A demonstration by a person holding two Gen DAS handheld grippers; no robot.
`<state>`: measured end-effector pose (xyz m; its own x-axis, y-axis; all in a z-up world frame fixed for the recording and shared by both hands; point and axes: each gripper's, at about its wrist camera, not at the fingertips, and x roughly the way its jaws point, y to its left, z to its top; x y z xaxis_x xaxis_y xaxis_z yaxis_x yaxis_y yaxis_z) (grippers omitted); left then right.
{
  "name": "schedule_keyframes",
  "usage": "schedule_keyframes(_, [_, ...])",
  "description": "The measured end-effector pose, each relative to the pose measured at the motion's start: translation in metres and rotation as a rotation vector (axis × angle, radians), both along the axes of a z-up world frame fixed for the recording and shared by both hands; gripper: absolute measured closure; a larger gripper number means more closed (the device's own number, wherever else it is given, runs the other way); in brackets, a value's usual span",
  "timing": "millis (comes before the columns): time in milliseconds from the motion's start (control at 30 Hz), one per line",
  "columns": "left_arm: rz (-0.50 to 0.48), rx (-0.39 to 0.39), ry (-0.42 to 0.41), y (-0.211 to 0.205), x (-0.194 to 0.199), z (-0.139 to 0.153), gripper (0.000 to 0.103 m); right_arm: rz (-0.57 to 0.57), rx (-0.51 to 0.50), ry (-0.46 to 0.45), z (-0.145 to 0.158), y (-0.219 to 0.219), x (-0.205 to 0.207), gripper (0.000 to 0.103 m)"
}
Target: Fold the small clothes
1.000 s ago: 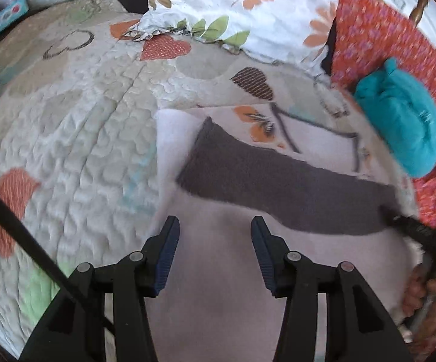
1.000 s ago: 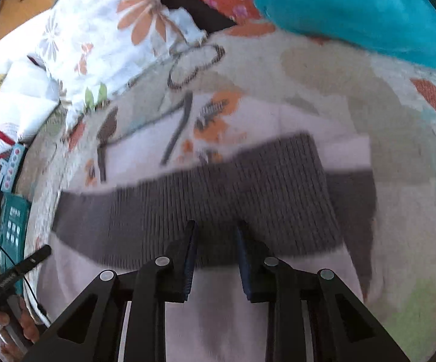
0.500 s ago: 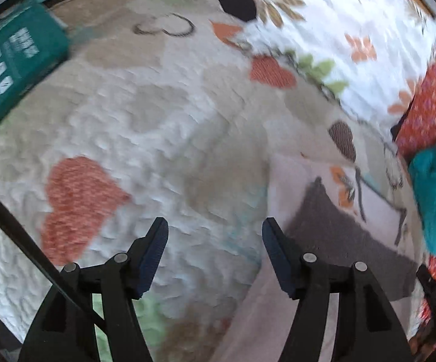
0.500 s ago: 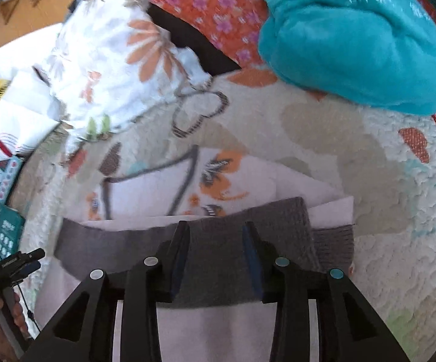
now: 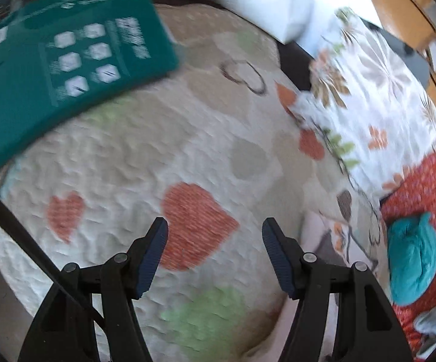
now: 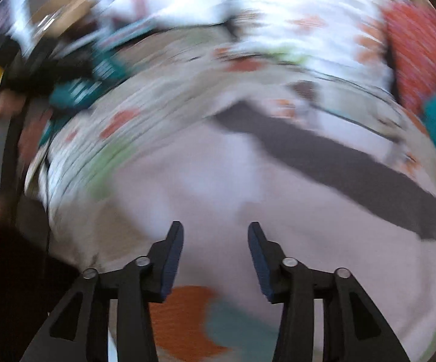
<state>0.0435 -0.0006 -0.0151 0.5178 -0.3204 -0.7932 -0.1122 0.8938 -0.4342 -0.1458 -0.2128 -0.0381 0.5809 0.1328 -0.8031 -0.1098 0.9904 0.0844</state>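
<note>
The left gripper (image 5: 215,236) stood released and empty over bare heart-print quilt (image 5: 133,163), with open bedding on every side of its jaws. A teal box (image 5: 52,69) bounded that room at the far left, and a floral pillow (image 5: 378,96) at the right. The pale pink garment (image 6: 248,187), crossed by its dark grey band (image 6: 354,163), lay flat under the right gripper (image 6: 215,238), whose jaws were opening with nothing between them. That view was heavily blurred.
</note>
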Motion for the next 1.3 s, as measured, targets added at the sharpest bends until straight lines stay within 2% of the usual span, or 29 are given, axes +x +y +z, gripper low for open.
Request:
schedule_keyframes(100, [0.024, -0.029, -0.001, 0.019, 0.0, 0.001, 0.039, 0.094, -0.094, 0.019, -0.016, 0.048, 0.011, 0.051])
schedule_keyframes(200, [0.045, -0.038, -0.003, 0.034, -0.001, 0.002, 0.039, 0.116, -0.271, -0.007, -0.028, 0.088, 0.026, 0.05])
schedule_keyframes(367, [0.061, -0.047, -0.003, 0.051, -0.001, 0.002, 0.039, 0.093, -0.353, -0.019, -0.038, 0.114, 0.05, 0.051])
schedule_keyframes(400, [0.064, -0.046, -0.001, 0.053, -0.001, 0.002, 0.039, 0.086, -0.346, -0.023, -0.037, 0.116, 0.055, 0.061])
schedule_keyframes(433, [0.065, -0.045, 0.001, 0.053, -0.001, 0.001, 0.039, 0.083, -0.332, -0.019, -0.034, 0.116, 0.058, 0.084])
schedule_keyframes(500, [0.062, -0.048, 0.008, 0.049, -0.002, 0.0, 0.039, 0.057, -0.289, -0.004, -0.029, 0.113, 0.063, 0.093])
schedule_keyframes(600, [0.043, -0.05, 0.009, 0.036, -0.003, 0.001, 0.039, -0.002, -0.165, -0.025, -0.006, 0.085, 0.061, 0.095])
schedule_keyframes(667, [0.007, -0.037, -0.003, 0.02, -0.004, 0.003, 0.039, -0.097, -0.081, -0.065, 0.022, 0.045, 0.05, 0.096])
schedule_keyframes(800, [-0.073, -0.026, -0.014, -0.021, -0.008, 0.001, 0.039, -0.33, 0.095, -0.145, 0.071, -0.065, 0.002, 0.096])
schedule_keyframes(867, [-0.137, -0.031, -0.007, -0.049, -0.011, -0.004, 0.039, -0.484, 0.186, -0.174, 0.083, -0.133, -0.046, 0.096])
schedule_keyframes(967, [-0.253, -0.044, 0.006, -0.093, -0.022, -0.008, 0.039, -0.642, 0.227, -0.134, 0.068, -0.193, -0.102, 0.096])
schedule_keyframes(1033, [-0.331, -0.043, 0.011, -0.121, -0.035, -0.006, 0.039, -0.729, 0.225, -0.038, 0.037, -0.218, -0.13, 0.096])
schedule_keyframes(1100, [-0.425, -0.032, 0.006, -0.155, -0.054, -0.005, 0.039, -0.778, 0.273, 0.057, 0.003, -0.233, -0.147, 0.096])
schedule_keyframes(1200, [-0.521, -0.017, 0.006, -0.19, -0.083, -0.007, 0.039, -0.781, 0.301, 0.078, -0.018, -0.234, -0.158, 0.096])
schedule_keyframes(1300, [-0.592, -0.018, 0.006, -0.214, -0.105, -0.01, 0.039, -0.762, 0.251, 0.061, -0.01, -0.227, -0.158, 0.096])
